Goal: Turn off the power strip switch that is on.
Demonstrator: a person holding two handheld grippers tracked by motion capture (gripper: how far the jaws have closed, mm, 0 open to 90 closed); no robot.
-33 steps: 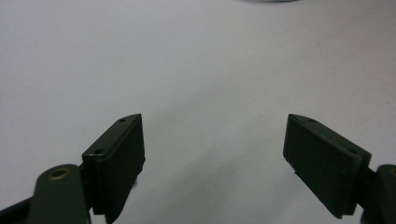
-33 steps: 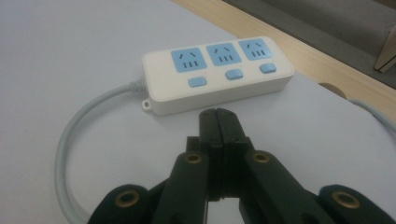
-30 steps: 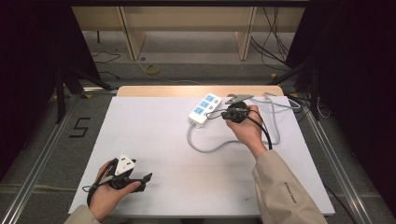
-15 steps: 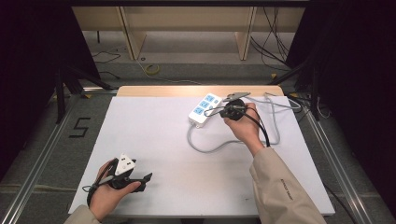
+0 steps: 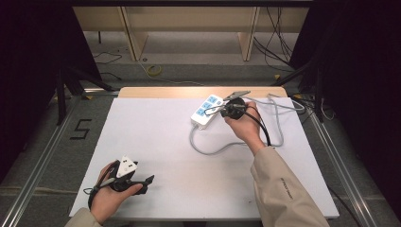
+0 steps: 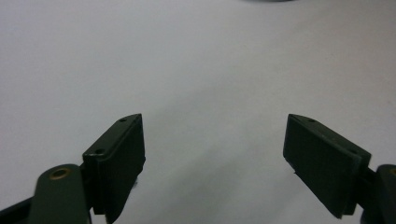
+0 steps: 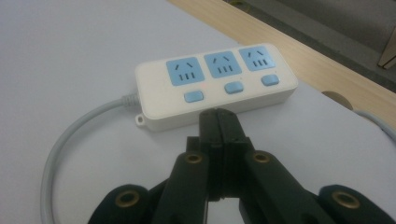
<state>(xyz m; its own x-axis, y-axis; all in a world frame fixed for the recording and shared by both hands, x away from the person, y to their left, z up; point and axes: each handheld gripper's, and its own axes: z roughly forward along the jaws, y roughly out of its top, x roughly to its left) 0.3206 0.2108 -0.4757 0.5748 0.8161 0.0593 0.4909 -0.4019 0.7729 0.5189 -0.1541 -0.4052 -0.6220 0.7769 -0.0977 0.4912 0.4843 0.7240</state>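
1. Lying near the far edge of the white table (image 5: 156, 142), the power strip (image 7: 215, 84) had its grey cord (image 7: 60, 149) looping toward the person.
2. Right gripper (image 7: 218, 116): jaws pressed together, empty, tips just beside the strip.
3. Left gripper (image 6: 212, 154): jaws spread, empty, at the near-left corner.

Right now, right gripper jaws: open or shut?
Shut. In the right gripper view the right gripper has both black pads pressed together with nothing between them, tips just short of the white power strip.

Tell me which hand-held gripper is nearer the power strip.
Right. The right hand-held gripper points its shut jaws at the power strip, close to its side. The left hand-held gripper sits open at the table's near left.
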